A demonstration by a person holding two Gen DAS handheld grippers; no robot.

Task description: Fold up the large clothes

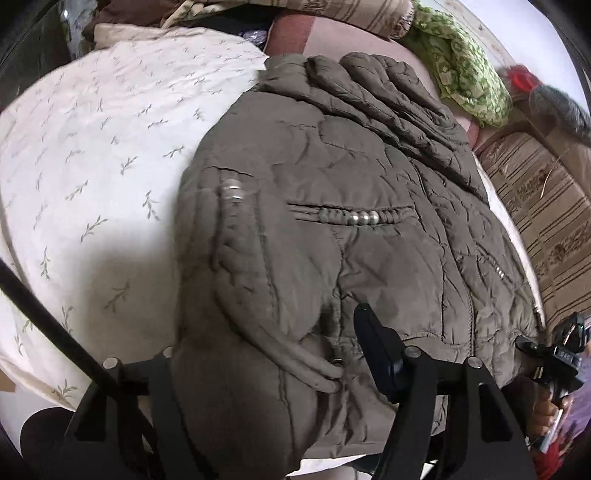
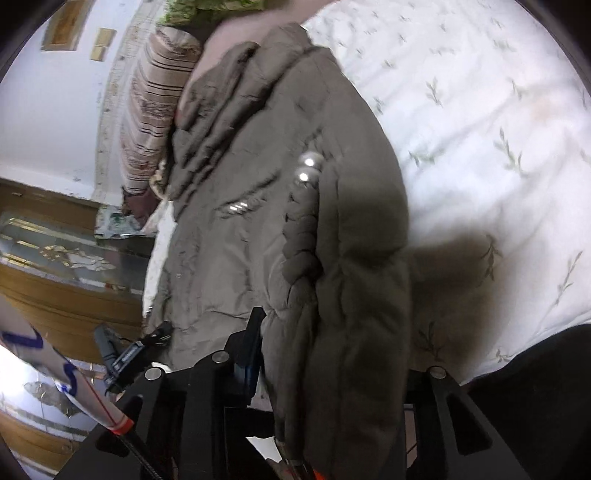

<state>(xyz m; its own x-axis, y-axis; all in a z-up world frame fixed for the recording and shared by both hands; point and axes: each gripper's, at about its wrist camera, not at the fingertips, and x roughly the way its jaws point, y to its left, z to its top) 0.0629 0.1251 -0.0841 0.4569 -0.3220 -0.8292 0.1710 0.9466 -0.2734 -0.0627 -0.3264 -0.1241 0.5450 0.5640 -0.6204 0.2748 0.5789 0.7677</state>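
Observation:
A grey-brown quilted jacket (image 1: 332,206) lies on a white bedspread with a leaf print (image 1: 92,166). My left gripper (image 1: 266,354) is shut on the jacket's near hem, and fabric bulges between its fingers (image 1: 373,347) and hides the left one. The other gripper (image 1: 554,354) shows at the right edge of the left wrist view, at the jacket's hem. In the right wrist view the jacket (image 2: 280,206) hangs folded over my right gripper (image 2: 332,343), which is shut on a thick fold of it. The bedspread (image 2: 480,129) lies to the right.
A green patterned cloth (image 1: 465,74) and striped brown cushions (image 1: 546,206) lie at the far and right sides of the bed. A pink sheet (image 1: 354,33) shows beyond the jacket. A wooden cabinet with mirror panels (image 2: 55,266) stands left of the bed.

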